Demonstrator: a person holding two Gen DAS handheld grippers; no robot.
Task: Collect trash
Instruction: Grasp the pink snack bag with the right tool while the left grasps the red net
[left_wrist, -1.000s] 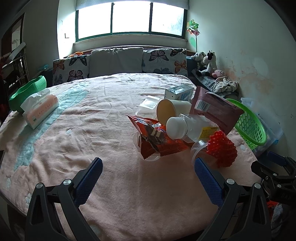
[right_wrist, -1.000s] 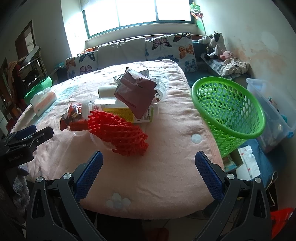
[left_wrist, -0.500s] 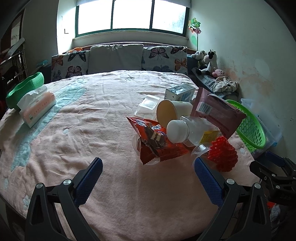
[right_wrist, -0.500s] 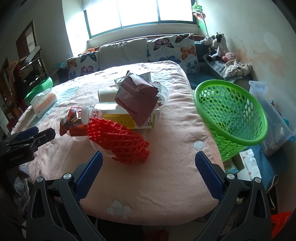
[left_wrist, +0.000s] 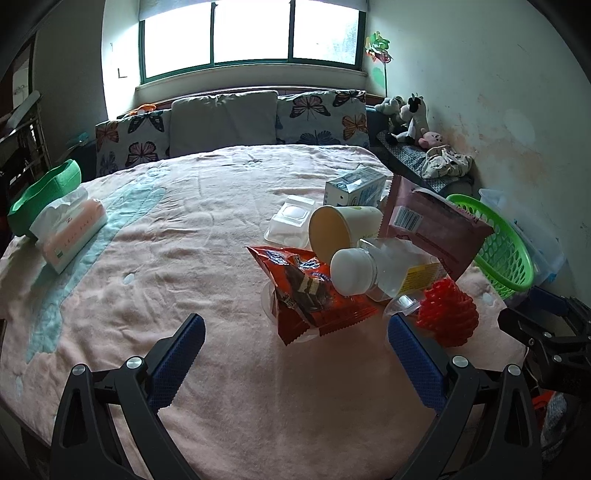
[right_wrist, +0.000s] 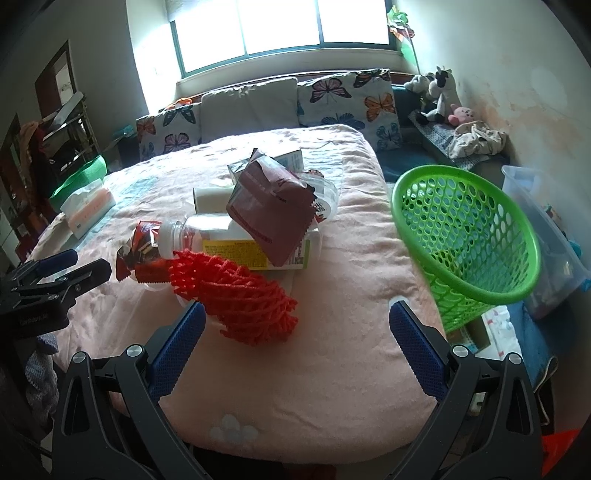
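Observation:
A heap of trash lies on the pink bedspread: a red foam net (right_wrist: 236, 299) (left_wrist: 448, 314), a clear jar with a white lid (left_wrist: 373, 271) (right_wrist: 236, 240), an orange snack wrapper (left_wrist: 310, 295), a paper cup (left_wrist: 340, 229), a maroon bag (right_wrist: 273, 210) (left_wrist: 432, 229), a clear tray (left_wrist: 291, 221) and a small carton (left_wrist: 354, 190). A green mesh basket (right_wrist: 469, 236) (left_wrist: 498, 243) stands off the bed's right edge. My left gripper (left_wrist: 295, 343) is open and empty, short of the wrapper. My right gripper (right_wrist: 295, 332) is open and empty, its left finger beside the net.
A tissue box (left_wrist: 70, 232) and a green tub (left_wrist: 40, 192) sit at the bed's left edge. Butterfly pillows (left_wrist: 229, 118) line the far side. A clear storage bin (right_wrist: 546, 229) stands behind the basket. Plush toys (left_wrist: 410, 118) sit by the wall.
Both grippers have edged forward toward the trash heap, so the heap looks a little larger. Both stay open. No object has moved.

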